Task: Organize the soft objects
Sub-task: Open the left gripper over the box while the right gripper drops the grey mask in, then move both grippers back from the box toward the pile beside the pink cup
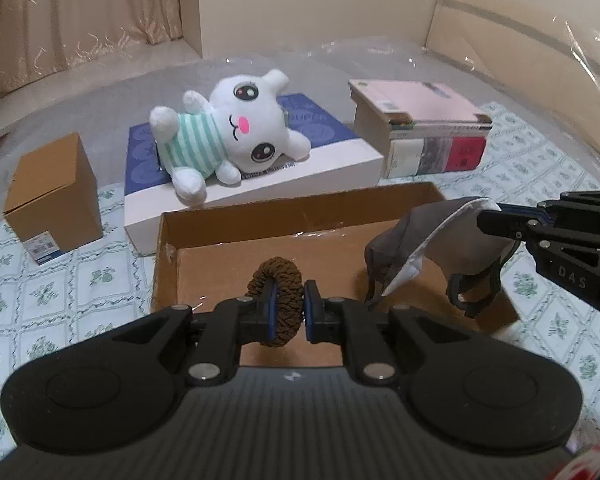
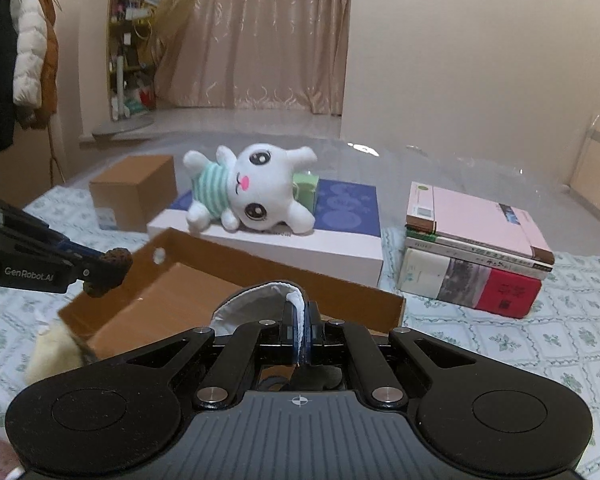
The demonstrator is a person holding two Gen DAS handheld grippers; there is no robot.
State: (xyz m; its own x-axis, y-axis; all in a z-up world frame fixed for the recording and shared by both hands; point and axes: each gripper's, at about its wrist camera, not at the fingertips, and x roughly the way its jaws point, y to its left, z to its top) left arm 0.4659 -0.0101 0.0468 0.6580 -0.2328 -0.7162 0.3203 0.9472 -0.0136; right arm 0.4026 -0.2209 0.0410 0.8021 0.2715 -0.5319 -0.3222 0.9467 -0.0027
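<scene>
I hold a brown scrunchie [image 1: 278, 300] pinched in my left gripper [image 1: 290, 310], low centre of frame, over the open cardboard tray [image 1: 260, 216]. My right gripper [image 2: 300, 336] is clamped on a grey mask [image 1: 432, 240], at right above the tray. A plush bunny [image 1: 228, 132] lies on the box [image 1: 260, 184] behind; books [image 1: 432, 144] sit upper right.

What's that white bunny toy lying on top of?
The plush bunny lies on its side on a flat blue-and-white box. Behind its head, the right wrist view shows a small green box. What's directly beneath its body is hidden.
</scene>
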